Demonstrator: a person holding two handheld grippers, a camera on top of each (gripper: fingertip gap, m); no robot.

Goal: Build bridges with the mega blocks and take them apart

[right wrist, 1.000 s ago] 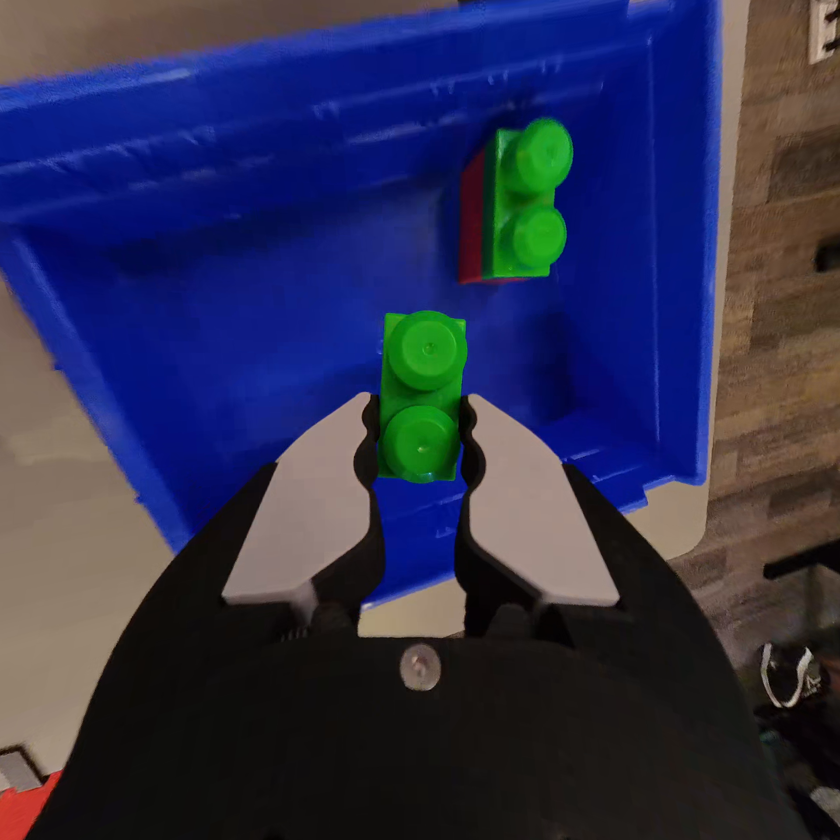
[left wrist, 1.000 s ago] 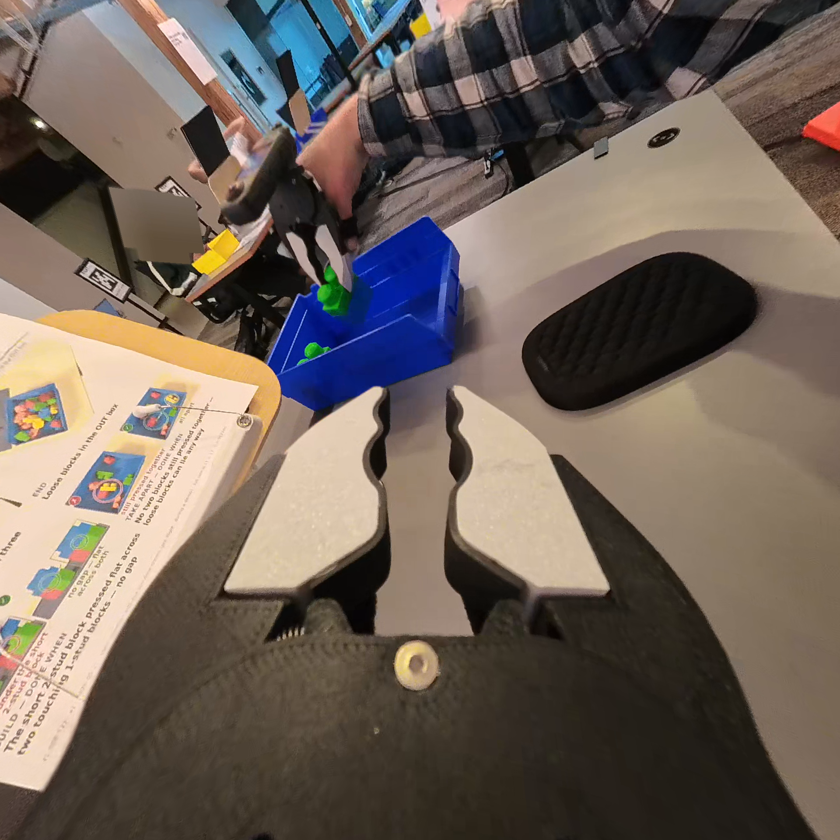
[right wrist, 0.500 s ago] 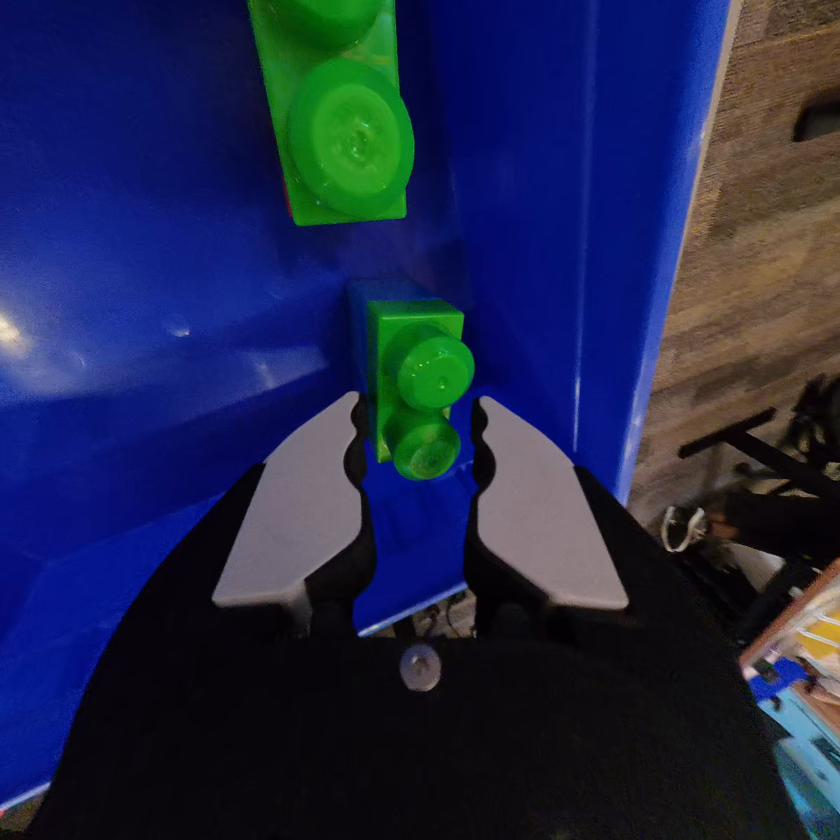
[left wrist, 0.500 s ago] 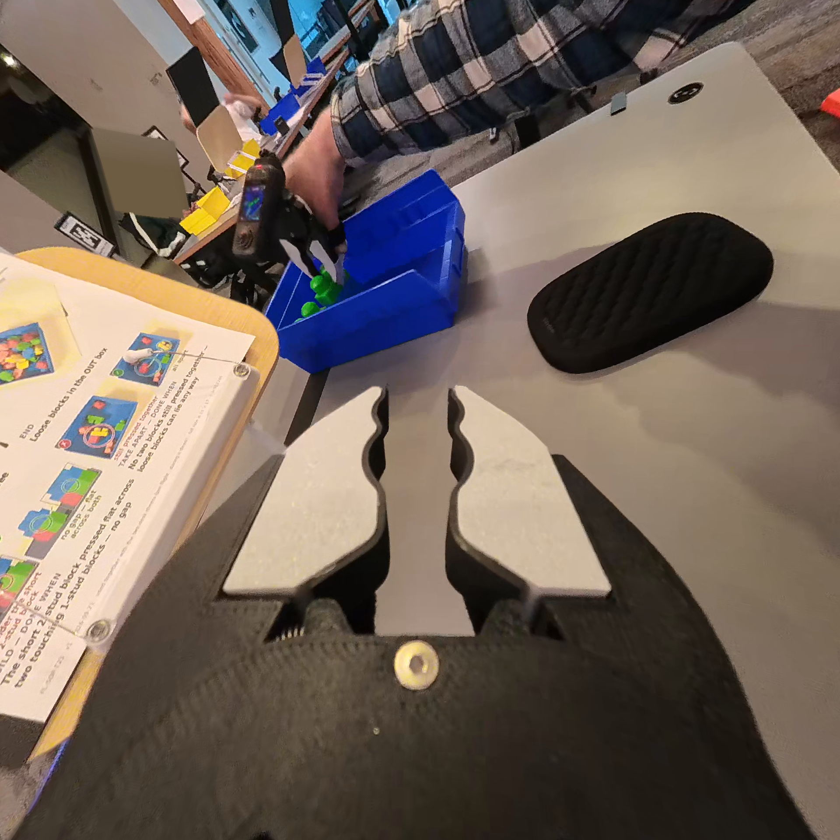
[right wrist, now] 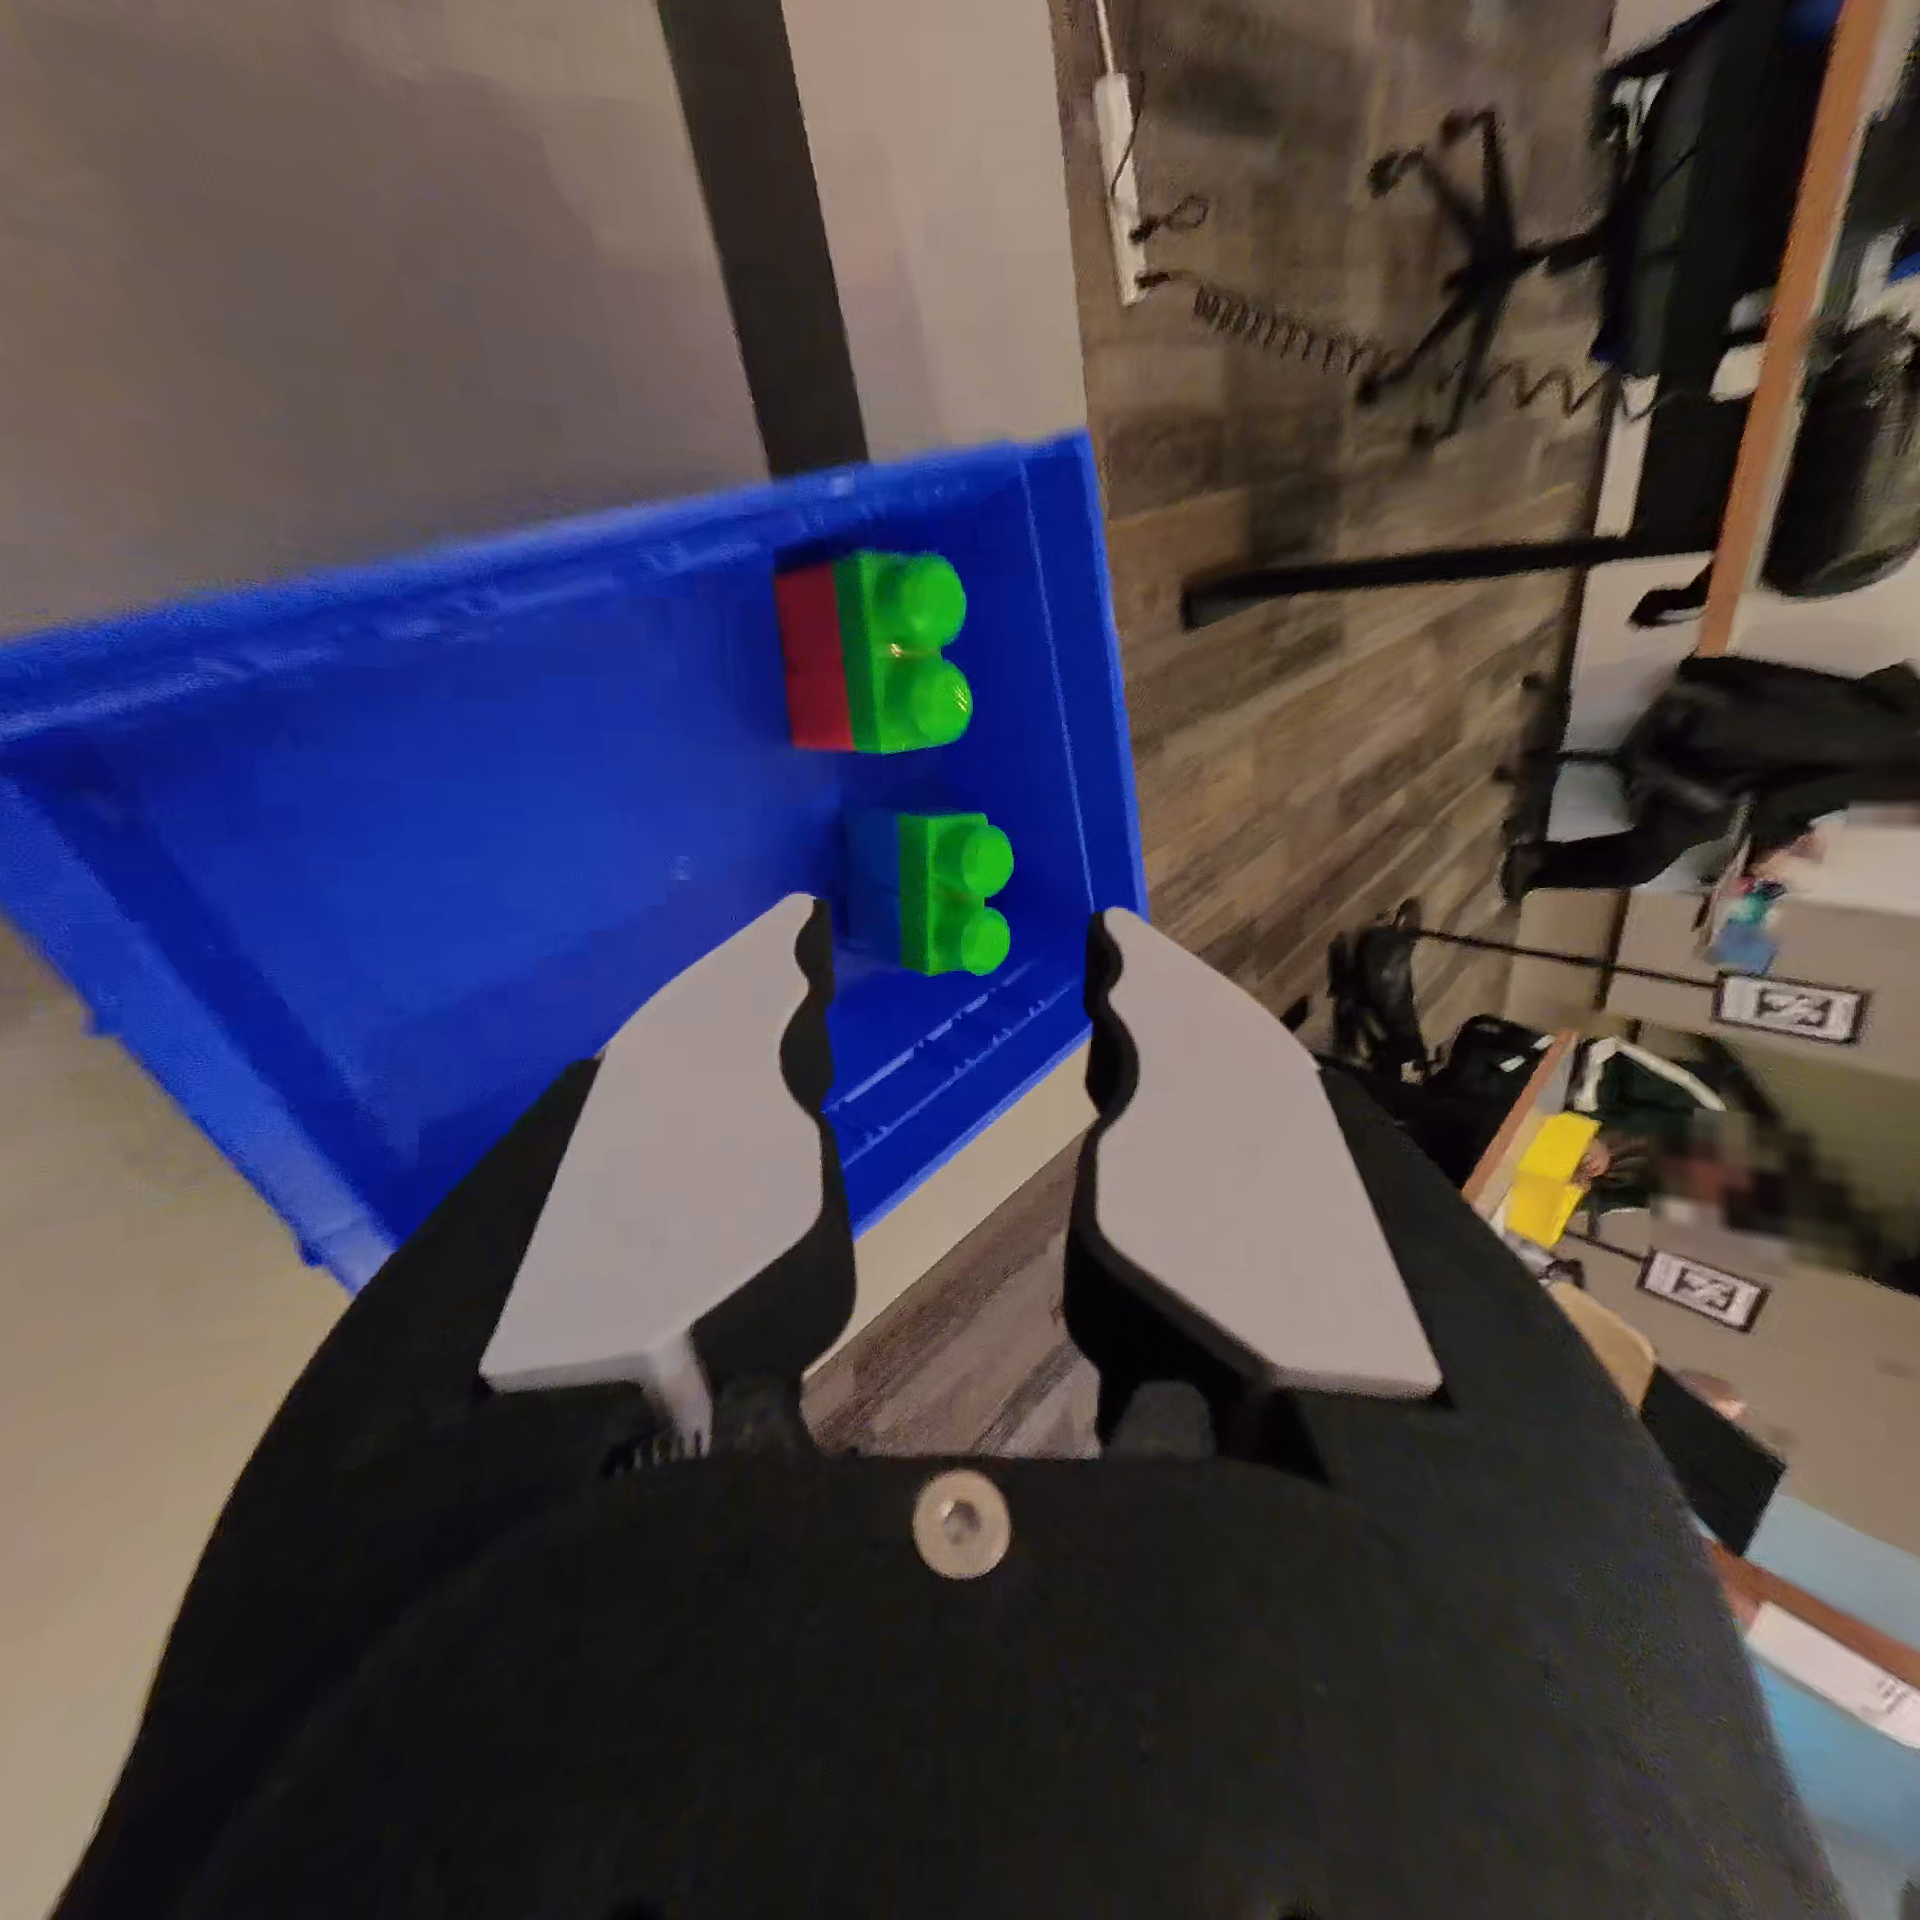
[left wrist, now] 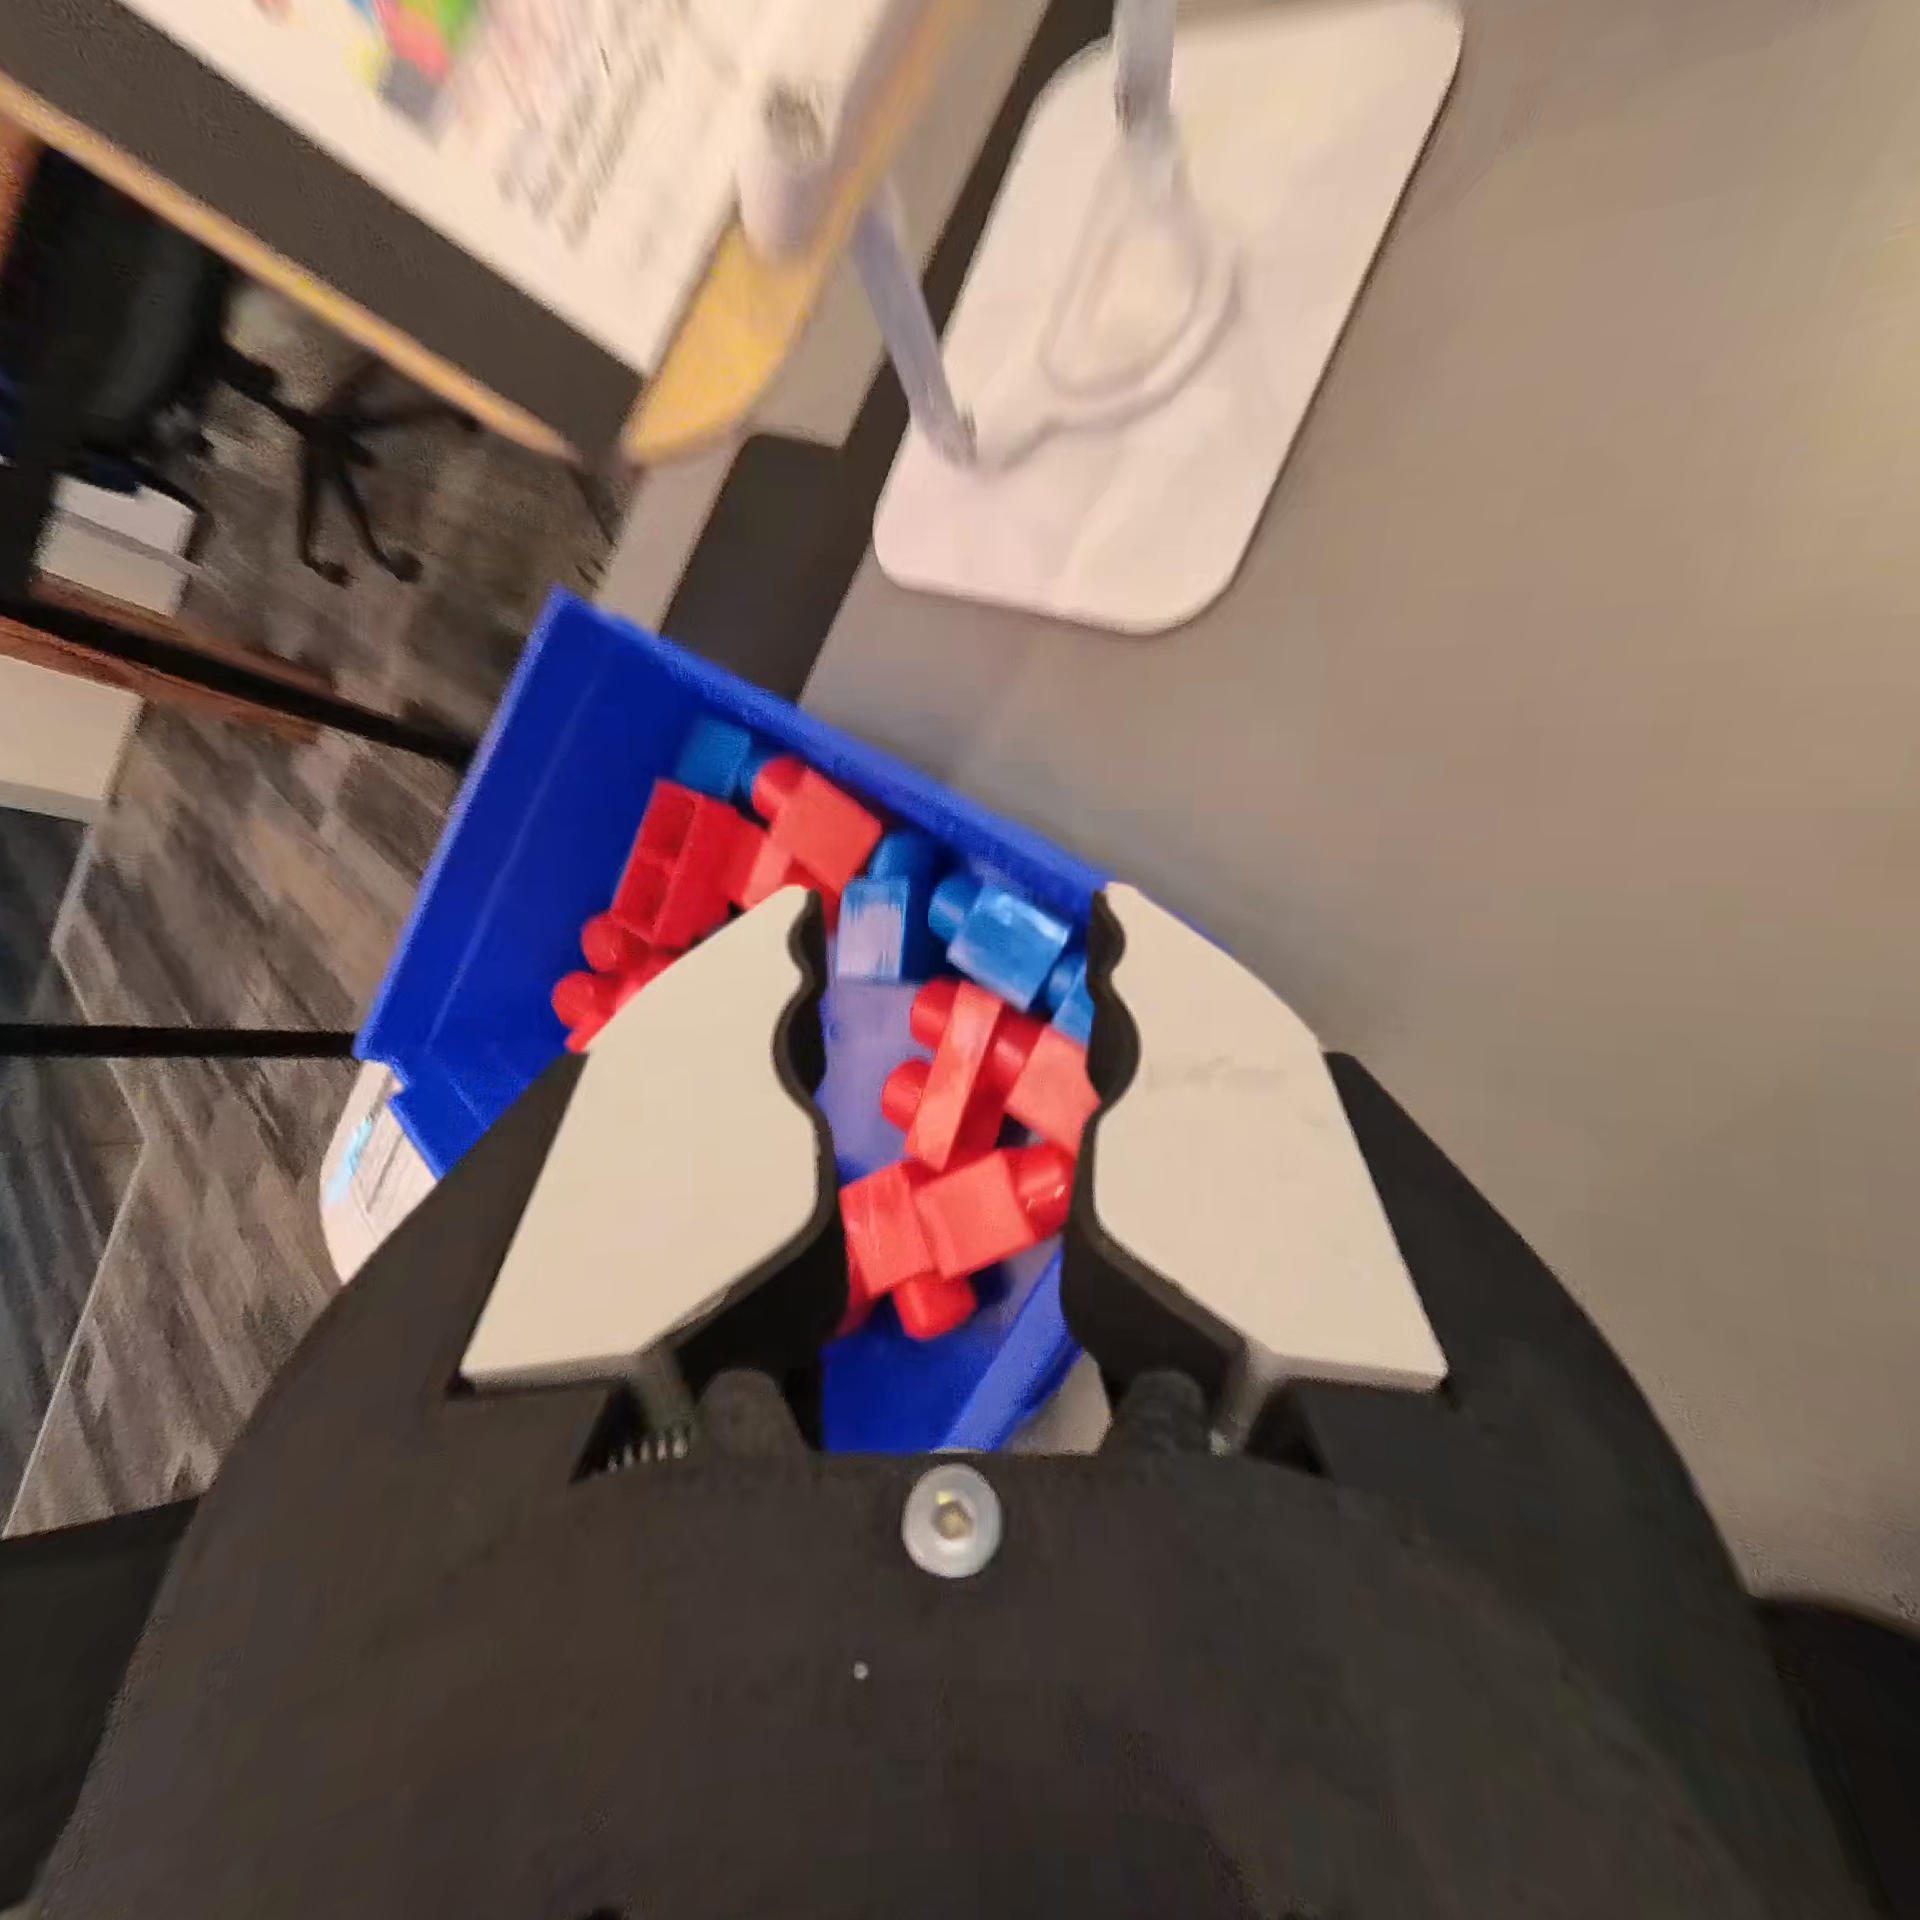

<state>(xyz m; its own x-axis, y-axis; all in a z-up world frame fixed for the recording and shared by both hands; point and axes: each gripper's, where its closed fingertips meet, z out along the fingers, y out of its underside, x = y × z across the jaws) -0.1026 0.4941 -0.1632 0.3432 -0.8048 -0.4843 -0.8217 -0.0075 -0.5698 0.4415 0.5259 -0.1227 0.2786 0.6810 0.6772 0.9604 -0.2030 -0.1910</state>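
1. The left gripper (left wrist: 951, 925) hangs over a blue bin (left wrist: 488, 883) heaped with loose red blocks (left wrist: 966, 1205) and blue blocks (left wrist: 997, 935). Its fingers (left wrist: 675, 1122) stand wide and press on nothing, so it looks set to choose a piece (the view is blurred, so which one is unclear).
2. That bin sits at the left edge of the grey surface (left wrist: 1558, 727), floor just beyond its far-left wall. A white stand base (left wrist: 1143, 364) lies farther off, and open surface lies to the right.
3. The right gripper (right wrist: 951, 925) has equally wide, bare fingers (right wrist: 1226, 1143) above a second blue bin (right wrist: 416, 831).
4. Two builds stand in it: a green-on-red stack (right wrist: 873, 655) and a green-on-blue stack (right wrist: 935, 894), tucked into the right corner, probably set down as finished.
5. The bin's left half is open; its right wall crowds any side approach.
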